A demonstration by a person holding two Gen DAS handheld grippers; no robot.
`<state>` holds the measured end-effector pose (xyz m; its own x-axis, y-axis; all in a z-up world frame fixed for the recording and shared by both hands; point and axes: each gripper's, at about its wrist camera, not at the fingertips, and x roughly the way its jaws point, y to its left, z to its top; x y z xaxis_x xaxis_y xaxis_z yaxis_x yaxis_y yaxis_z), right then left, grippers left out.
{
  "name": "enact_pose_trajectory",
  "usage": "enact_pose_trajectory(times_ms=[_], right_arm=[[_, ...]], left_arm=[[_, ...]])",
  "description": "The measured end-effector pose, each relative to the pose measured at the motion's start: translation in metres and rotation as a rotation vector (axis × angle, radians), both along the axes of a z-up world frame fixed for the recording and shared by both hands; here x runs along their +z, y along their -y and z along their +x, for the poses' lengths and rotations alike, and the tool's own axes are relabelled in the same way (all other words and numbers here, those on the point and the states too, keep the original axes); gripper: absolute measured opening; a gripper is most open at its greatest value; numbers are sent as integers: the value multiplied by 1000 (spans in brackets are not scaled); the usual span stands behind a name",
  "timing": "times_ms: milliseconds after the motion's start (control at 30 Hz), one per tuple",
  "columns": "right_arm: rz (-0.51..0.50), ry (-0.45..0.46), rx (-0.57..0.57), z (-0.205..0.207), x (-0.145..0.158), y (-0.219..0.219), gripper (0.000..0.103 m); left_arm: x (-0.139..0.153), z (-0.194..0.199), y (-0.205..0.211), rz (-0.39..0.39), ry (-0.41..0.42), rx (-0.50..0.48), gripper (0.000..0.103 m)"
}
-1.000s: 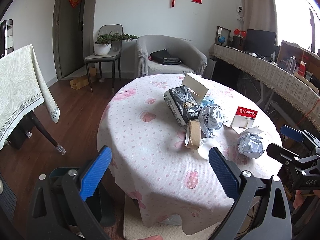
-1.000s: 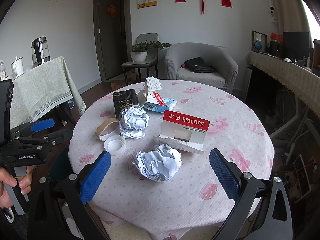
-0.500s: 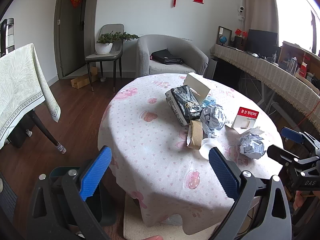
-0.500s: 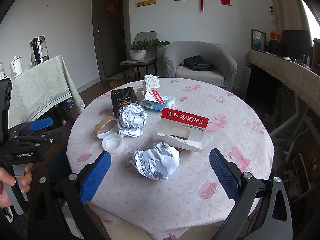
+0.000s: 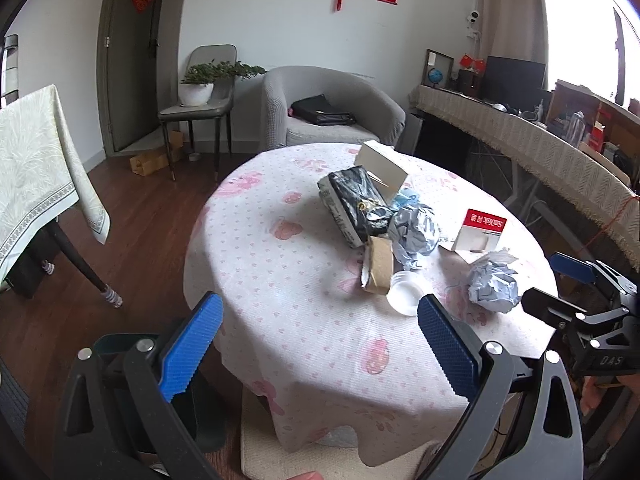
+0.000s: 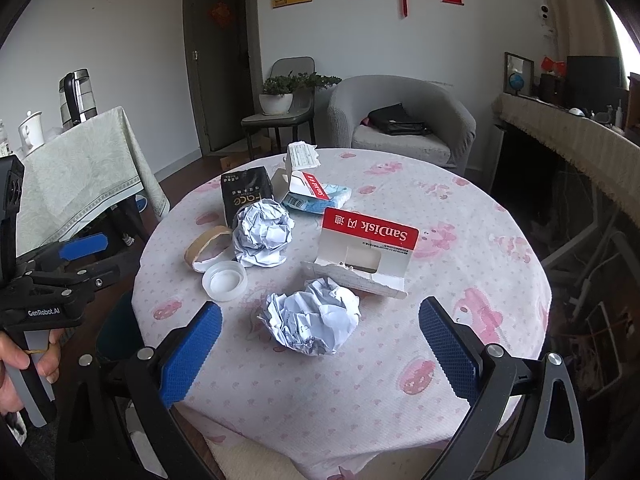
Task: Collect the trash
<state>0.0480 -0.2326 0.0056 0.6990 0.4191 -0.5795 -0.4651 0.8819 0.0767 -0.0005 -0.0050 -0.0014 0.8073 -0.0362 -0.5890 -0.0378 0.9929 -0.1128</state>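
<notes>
Right now both grippers hover short of the round table (image 6: 460, 208), whose cloth is white with pink prints, and neither has hold of anything. In its own view the right gripper (image 6: 320, 344) has its blue pads spread wide, framing the nearer crumpled paper ball (image 6: 312, 326) without touching it; the left gripper (image 5: 316, 344) is spread just as wide over the table's near edge, and from the right wrist it shows at the left with "GenRobot.AI" on its body, a hand (image 6: 24, 356) around its grip. All the trash lies loose on the cloth, none of it in a bin. An open white carton with a red band reading "SanDisk" (image 6: 366, 248) stands just behind the near ball, its window cut-out showing nothing inside. A second crumpled paper ball (image 6: 262, 238) sits farther back, touching a brown tape ring (image 6: 206, 246); a shallow white plastic lid (image 6: 224, 280) lies just in front of them, holding nothing. Behind that ball stands a black pouch marked "face" (image 6: 246, 196), and beside it a small white box with a red strip (image 6: 300, 178), flap open, leaning over a pale blue packet (image 6: 324, 200) with a barcode. The small print on these is too fine to read. On a side table stands a kettle (image 6: 76, 96).
</notes>
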Motion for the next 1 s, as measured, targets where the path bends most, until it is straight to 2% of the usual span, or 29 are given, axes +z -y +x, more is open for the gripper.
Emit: enact_pose_trajectory(times_ms=[333, 400, 467, 533, 800, 933, 1000], right_arm=[[-10, -60, 8, 9, -11, -2, 100], [-17, -78, 10, 11, -16, -4, 100], [-20, -96, 13, 13, -20, -5, 100], [-19, -108, 19, 16, -22, -7, 99], [-15, -134, 30, 25, -26, -13, 91], [-14, -146, 34, 30, -29, -16, 89], [-20, -148, 38, 33, -29, -17, 82]], left_arm=[[0, 4, 6, 60, 5, -15, 98], [0, 7, 6, 67, 2, -21, 95], [-1, 12, 7, 76, -8, -23, 77], [-3, 16, 8, 81, -17, -27, 77], [-6, 31, 16, 67, -26, -115, 70], [-11, 42, 24, 64, -41, -154, 70], [-13, 47, 27, 66, -44, -167, 70]])
